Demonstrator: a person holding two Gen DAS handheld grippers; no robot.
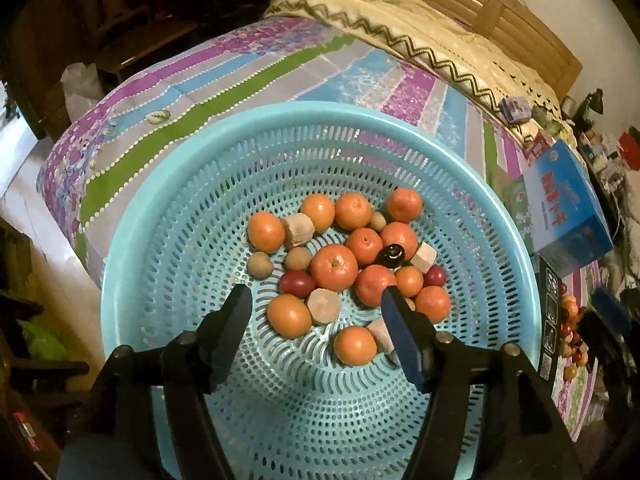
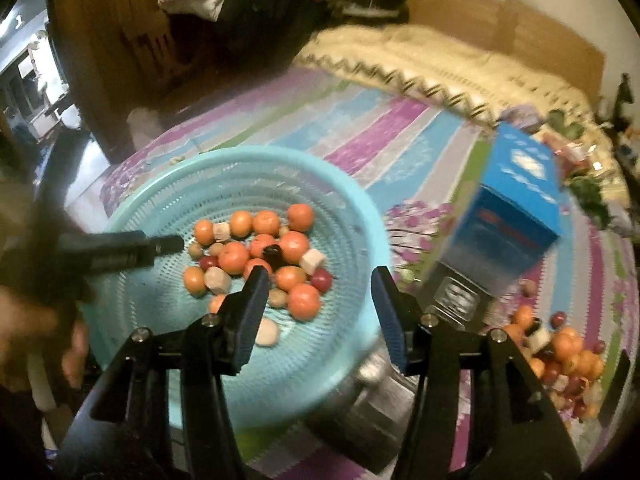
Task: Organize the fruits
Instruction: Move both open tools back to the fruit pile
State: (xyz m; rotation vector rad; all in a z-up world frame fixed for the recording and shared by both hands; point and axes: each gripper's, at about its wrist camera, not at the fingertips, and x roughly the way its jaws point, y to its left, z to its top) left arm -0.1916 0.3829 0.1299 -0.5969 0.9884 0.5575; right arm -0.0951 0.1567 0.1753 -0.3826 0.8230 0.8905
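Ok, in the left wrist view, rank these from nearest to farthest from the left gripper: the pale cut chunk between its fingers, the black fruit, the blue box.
1. Pale cut chunk: in the basket, just beyond the left gripper, between its open fingertips.
2. Black fruit: mid-pile, up and to the right.
3. Blue box: outside the basket, on the bedspread at far right.

A bed [image 1: 248, 60] carries everything, spread with a striped sheet [image 2: 384, 136] in purple, blue, green and grey. A cream blanket [image 1: 420, 20] with a black zigzag border lies bunched along the bed's far edge, against a wooden headboard [image 1: 516, 20]. A blue carton [image 1: 568, 200] with printed lettering sits near the bed's right edge; in the right wrist view it is blurred. Small clutter at the far right corner is too dim to tell.
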